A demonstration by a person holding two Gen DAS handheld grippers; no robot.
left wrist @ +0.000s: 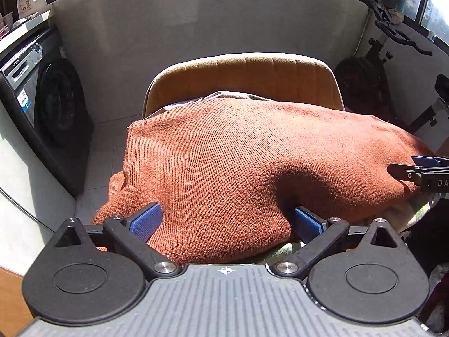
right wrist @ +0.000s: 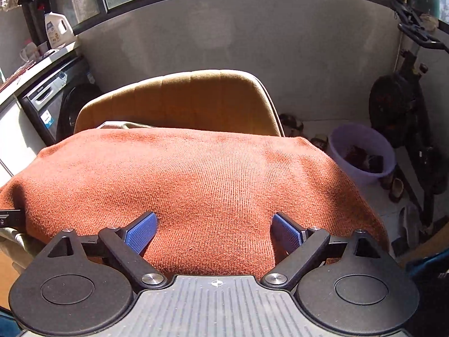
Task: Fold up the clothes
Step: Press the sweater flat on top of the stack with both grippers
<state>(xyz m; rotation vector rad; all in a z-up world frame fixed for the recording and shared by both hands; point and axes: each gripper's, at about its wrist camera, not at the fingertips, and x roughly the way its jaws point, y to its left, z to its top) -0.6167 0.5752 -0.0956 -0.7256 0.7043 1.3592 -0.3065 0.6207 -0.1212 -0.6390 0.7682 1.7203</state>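
We have our left claw (left wrist: 224, 221) and right claw (right wrist: 213, 230) wide open around the orange sweater's (left wrist: 238, 154) near edge, holding nothing; folding looks barely begun.

Left gripper (left wrist: 228, 222): black two-finger frame with blue ribbed pads (left wrist: 146, 221), jaws spread wide, level, pointing forward.
Left pads: one on each side of a fold of knit cloth.
Right gripper (right wrist: 213, 230): same black build, blue pads (right wrist: 286, 233), jaws wide apart, level.
Spacing: side by side, near each other.
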